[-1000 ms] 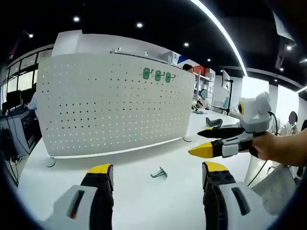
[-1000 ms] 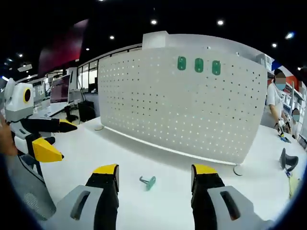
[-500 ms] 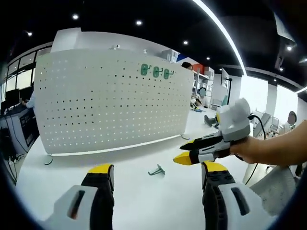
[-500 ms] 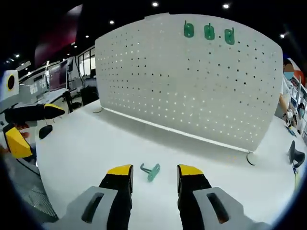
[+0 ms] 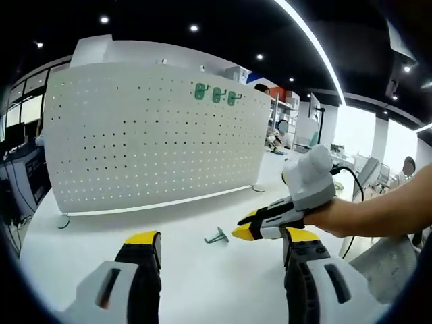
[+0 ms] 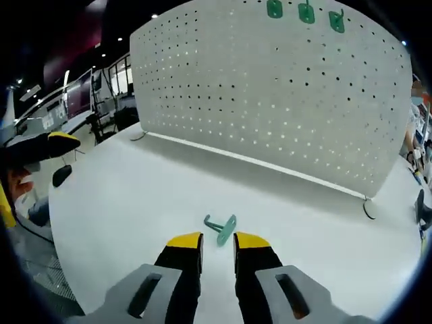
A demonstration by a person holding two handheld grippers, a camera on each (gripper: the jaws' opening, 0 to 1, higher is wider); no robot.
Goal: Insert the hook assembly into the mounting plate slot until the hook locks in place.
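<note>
A small green hook [image 5: 217, 237] [image 6: 221, 228] lies on the white table [image 5: 94, 233] [image 6: 115, 202] in front of an upright white pegboard [image 5: 148, 142] [image 6: 270, 101]. Three green hooks [image 5: 216, 94] [image 6: 305, 11] hang near the board's top. My right gripper [image 6: 218, 241] is low over the table, its jaws a narrow gap apart, with the loose hook just beyond the tips and not between them. In the left gripper view the right gripper [image 5: 244, 232] comes in from the right, its tips beside the hook. My left gripper [image 5: 221, 237] stands wide open and holds nothing.
A person's hand and forearm [image 5: 364, 214] hold the right gripper. Desks with monitors stand past the table's left edge [image 5: 13, 175]. A dark object [image 6: 424, 210] sits at the table's far right, and a small black item [image 6: 61, 175] lies off its left side.
The right gripper has come forward and down to the loose hook, and its jaws have narrowed from wide to a small gap. The left gripper has barely moved.
</note>
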